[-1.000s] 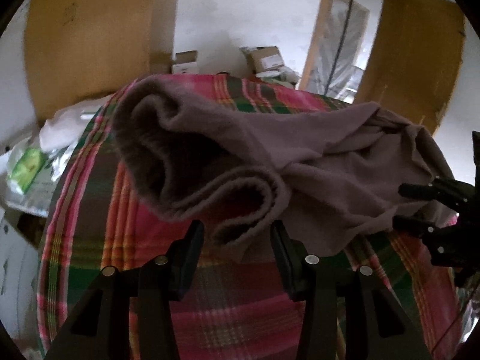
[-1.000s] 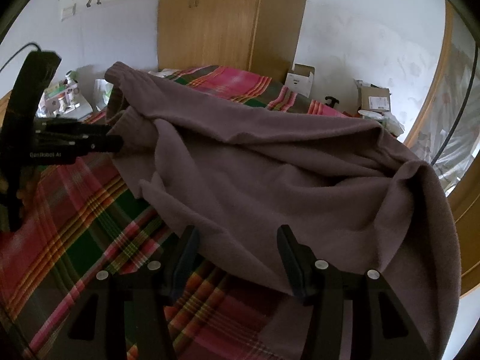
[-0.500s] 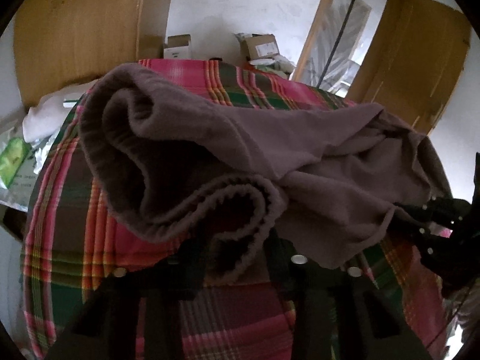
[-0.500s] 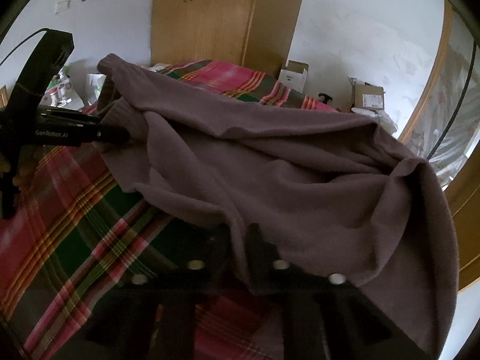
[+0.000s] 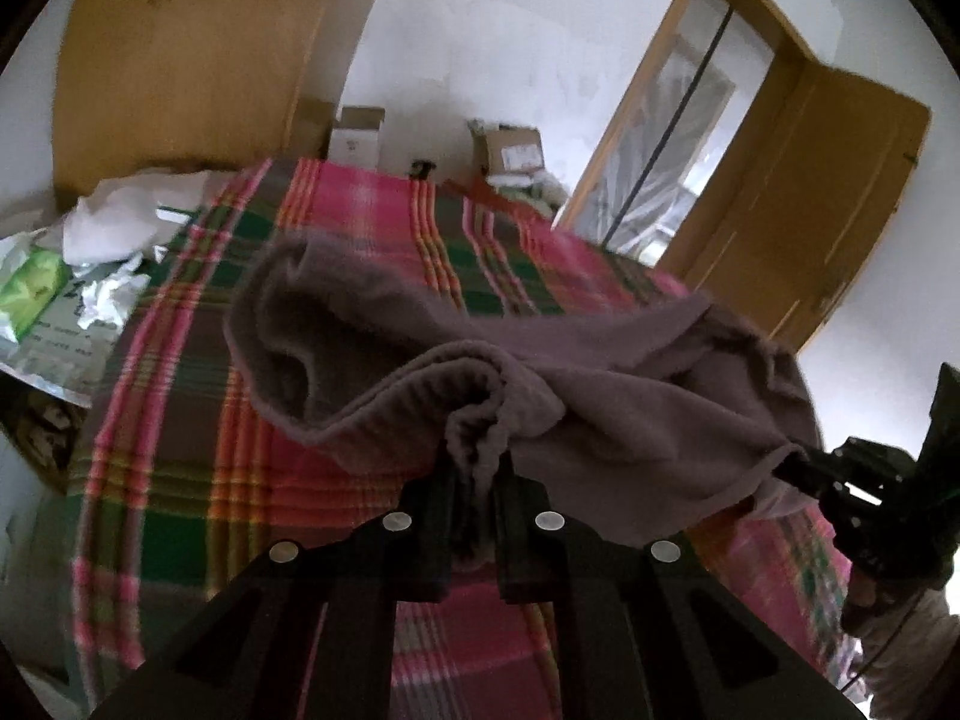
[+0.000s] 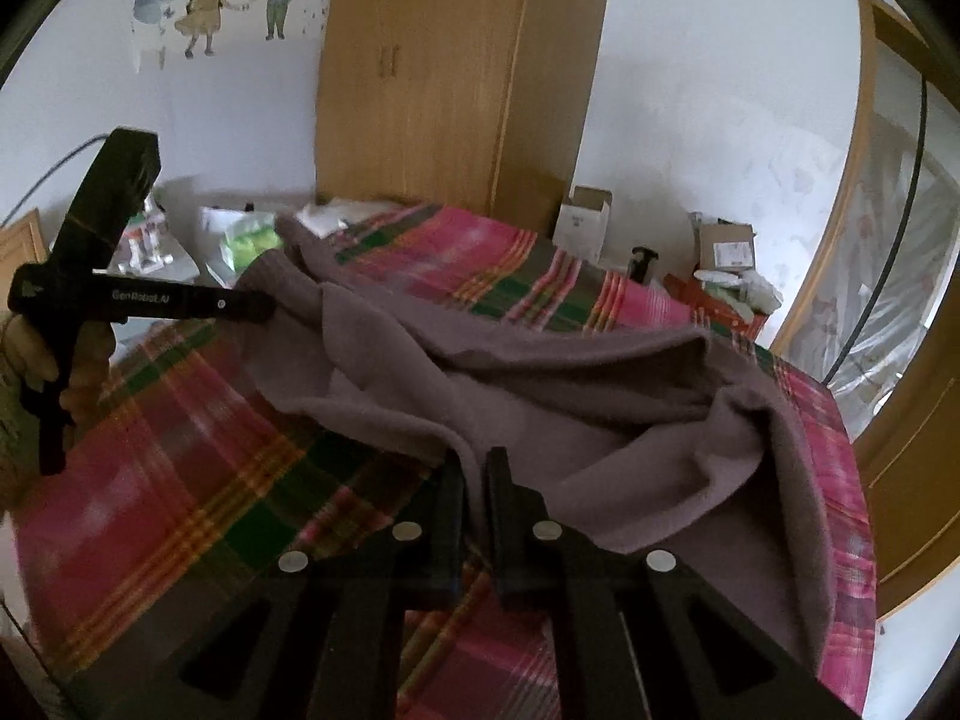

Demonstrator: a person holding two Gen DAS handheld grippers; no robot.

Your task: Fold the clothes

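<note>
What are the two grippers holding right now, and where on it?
Both hold the mauve garment: left gripper on its ribbed hem, right gripper on a plain near edge.

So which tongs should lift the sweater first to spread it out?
Probably the left tongs: they pinch the thick ribbed hem of the purple sweater, a firm edge. The right tongs clamp only a plain loose fold, so they could follow.

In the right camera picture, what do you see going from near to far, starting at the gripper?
Right gripper → purple garment → plaid blanket → cardboard box → wardrobe.
</note>
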